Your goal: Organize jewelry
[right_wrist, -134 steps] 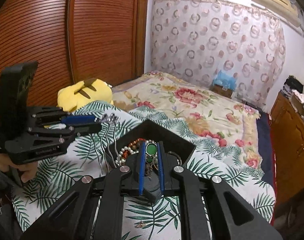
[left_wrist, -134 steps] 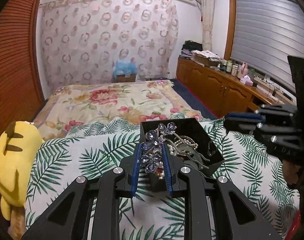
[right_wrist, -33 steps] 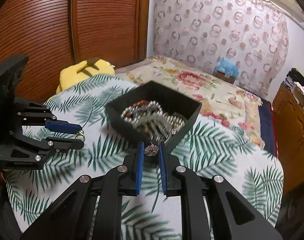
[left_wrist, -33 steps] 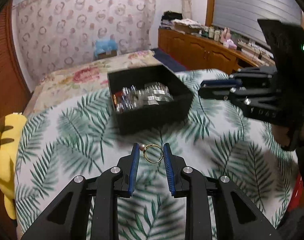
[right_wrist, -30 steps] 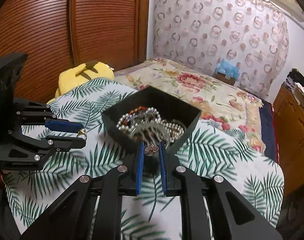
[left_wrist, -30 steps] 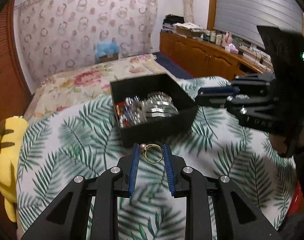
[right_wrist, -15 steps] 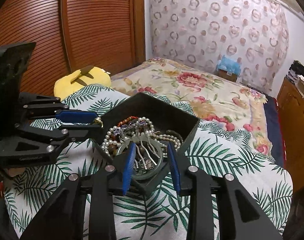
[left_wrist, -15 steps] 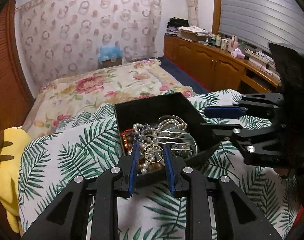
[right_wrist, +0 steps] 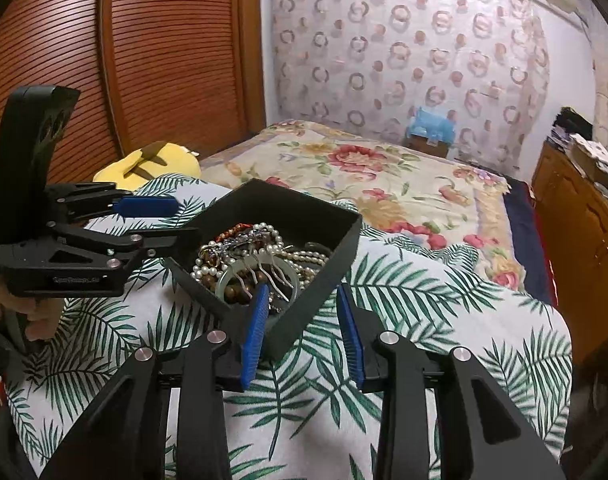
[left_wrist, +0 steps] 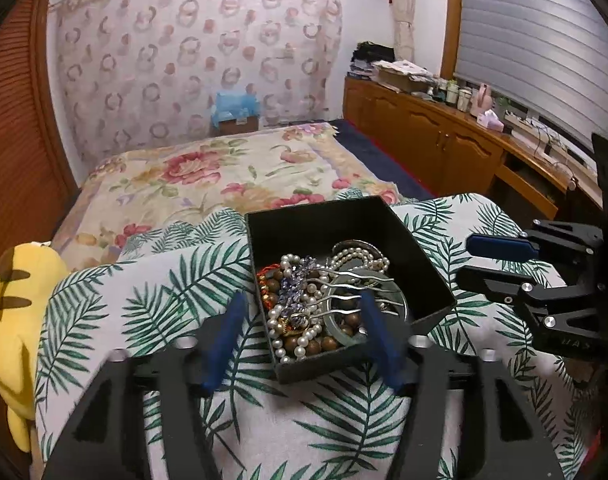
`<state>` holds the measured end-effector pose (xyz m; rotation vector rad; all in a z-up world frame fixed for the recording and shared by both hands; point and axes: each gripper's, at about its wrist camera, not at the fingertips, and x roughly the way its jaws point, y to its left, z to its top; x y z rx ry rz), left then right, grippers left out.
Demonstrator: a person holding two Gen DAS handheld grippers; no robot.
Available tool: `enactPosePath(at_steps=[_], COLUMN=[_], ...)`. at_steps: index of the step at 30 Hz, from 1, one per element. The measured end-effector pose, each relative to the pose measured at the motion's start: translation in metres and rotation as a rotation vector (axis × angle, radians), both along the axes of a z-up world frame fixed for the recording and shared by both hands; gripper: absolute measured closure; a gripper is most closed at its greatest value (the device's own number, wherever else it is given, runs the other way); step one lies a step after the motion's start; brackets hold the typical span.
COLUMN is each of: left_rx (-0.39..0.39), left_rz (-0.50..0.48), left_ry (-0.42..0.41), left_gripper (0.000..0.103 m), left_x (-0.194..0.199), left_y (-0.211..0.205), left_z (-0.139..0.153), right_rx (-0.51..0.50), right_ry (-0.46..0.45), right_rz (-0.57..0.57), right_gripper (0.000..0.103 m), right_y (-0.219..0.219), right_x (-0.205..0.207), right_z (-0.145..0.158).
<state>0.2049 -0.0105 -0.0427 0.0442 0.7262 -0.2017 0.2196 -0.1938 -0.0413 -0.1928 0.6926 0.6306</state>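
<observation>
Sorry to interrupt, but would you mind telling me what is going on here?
A person with a tool in each hand is sorting jewelry into a black box on a leaf-print cloth. The left tool has just opened over the box and grips nothing. The right tool, also open and empty, straddles the box's near corner.

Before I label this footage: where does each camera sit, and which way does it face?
Left wrist: on the left gripper, looking down at the black jewellery box; right gripper at right.
Right wrist: on the right gripper, facing the box's corner; left gripper and a hand at left.
Shared: box, palm-leaf cloth, floral bed.
</observation>
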Motion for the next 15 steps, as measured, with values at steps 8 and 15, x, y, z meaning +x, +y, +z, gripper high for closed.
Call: enactPosePath(at_steps=[8, 15], left_rx=[0.0, -0.027], left_rz=[0.065, 0.127], left_ry=[-0.033, -0.072], left_gripper=[0.01, 0.008], left_x=[-0.034, -0.072], left_y=[0.006, 0.016], left_z=[0.012, 0.028], right_rx=[0.044, 0.099], right_ry=[-0.035, -0.103], right_rz=[-0.105, -0.181], right_gripper=[0.035, 0.007], right_y=[-0.013, -0.023], right_x=[-0.027, -0.064], right_z=[0.012, 0.03])
